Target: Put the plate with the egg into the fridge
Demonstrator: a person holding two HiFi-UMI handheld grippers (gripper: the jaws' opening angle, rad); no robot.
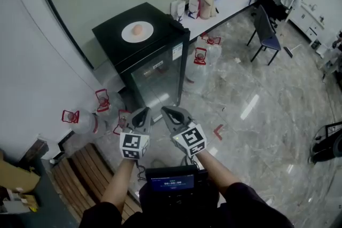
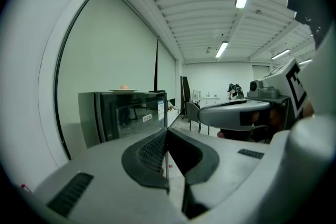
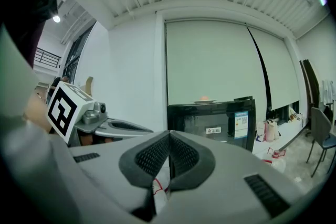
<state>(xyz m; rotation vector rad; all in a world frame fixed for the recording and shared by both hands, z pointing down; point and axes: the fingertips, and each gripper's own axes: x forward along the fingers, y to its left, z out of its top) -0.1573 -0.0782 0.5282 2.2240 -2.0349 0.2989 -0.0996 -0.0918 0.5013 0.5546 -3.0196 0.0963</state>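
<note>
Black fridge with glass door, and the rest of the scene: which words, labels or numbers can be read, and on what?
No text reads clearly.
Small white sticker on the black glass-door fridge: too small.
Blue and white label beside it: too small.
Dark screen at the person's chest: blue print, blurred.
</note>
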